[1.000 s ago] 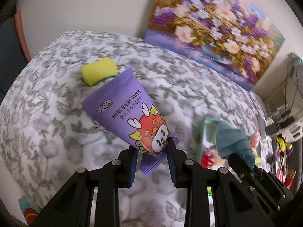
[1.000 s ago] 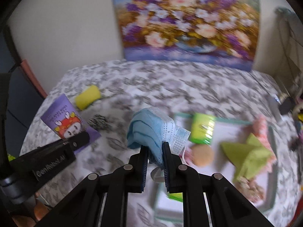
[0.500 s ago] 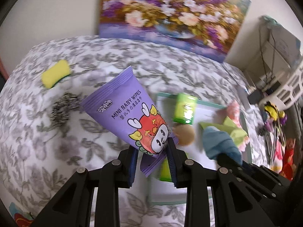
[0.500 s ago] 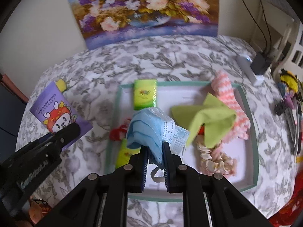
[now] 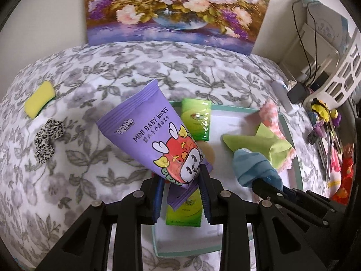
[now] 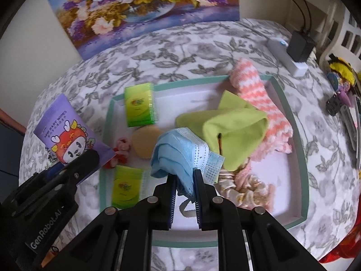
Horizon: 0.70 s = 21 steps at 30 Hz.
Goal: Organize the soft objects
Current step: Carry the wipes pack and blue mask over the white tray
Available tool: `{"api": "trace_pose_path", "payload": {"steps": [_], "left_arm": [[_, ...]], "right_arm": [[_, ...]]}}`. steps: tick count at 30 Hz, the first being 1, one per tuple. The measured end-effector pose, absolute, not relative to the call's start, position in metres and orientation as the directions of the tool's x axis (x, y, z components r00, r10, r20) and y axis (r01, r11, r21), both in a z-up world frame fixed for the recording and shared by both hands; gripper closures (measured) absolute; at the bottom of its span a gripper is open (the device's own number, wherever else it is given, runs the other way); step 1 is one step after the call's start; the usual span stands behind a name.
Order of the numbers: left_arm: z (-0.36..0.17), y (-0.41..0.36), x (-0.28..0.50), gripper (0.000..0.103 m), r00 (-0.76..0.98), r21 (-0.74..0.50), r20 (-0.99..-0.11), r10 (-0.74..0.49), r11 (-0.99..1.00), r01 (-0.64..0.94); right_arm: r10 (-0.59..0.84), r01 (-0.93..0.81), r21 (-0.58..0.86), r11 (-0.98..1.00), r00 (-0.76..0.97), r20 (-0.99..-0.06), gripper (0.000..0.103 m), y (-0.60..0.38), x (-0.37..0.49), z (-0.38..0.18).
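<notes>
Left gripper is clamped on the wipes pack by one corner, above the tray's left edge; it may pivot out. Right gripper pinches the bunched face mask over the crowded tray; its loop may snag on release.

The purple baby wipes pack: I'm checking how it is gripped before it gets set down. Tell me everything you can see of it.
The purple baby wipes pack is a flat, glossy soft pouch with crimped end seams, printed "MINI BABY WIPES" above a red cartoon creature with yellow horns. The left gripper is shut on its lower end, so the pack sticks up tilted, off the floral tablecloth, over the left edge of the teal-rimmed tray. It looks sealed. Only the gripper's pads touch it, as far as shows.
</notes>
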<state>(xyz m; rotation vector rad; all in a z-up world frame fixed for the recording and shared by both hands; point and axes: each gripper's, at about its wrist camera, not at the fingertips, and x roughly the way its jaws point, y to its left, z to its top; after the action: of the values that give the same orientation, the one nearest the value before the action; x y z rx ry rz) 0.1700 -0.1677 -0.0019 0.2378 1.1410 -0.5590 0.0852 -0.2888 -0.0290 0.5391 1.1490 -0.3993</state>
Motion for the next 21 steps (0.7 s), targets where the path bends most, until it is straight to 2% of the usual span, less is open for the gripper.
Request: {"api": "trace_pose_path", "payload": {"steps": [21], "left_arm": [[-0.030,-0.210,0.167,0.071,0.293,-0.069,-0.906,-0.307,0.788,0.612]], "right_arm": [[-0.003,0.589,0.238,0.772,0.378,-0.926,0.087,-0.319,0.075,-0.043]]}}
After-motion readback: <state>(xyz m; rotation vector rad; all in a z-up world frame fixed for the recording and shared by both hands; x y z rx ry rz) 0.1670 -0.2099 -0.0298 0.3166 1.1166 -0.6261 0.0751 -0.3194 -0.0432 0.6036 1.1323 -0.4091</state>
